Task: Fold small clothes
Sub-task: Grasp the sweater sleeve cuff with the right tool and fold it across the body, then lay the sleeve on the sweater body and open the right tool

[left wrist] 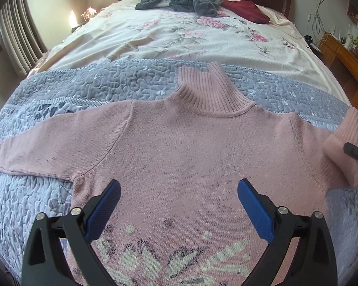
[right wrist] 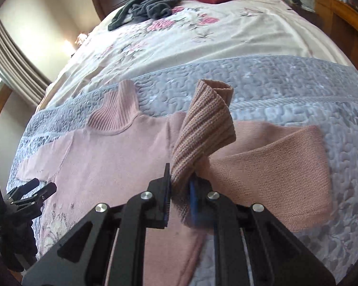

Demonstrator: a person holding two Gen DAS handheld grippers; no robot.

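My right gripper (right wrist: 181, 183) grips the pink sweater's (left wrist: 191, 147) cuff (right wrist: 202, 128); my left gripper (left wrist: 179, 190) hovers spread wide above its chest.

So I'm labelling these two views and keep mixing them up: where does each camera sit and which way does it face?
Left wrist: on the left gripper, jaws open above the pink sweater, facing the headboard.
Right wrist: on the right gripper, jaws shut on the sweater's cuff, facing the same way; the left gripper shows at its left edge.
Shared: sweater, grey quilt, grey clothes and red garment near the headboard.
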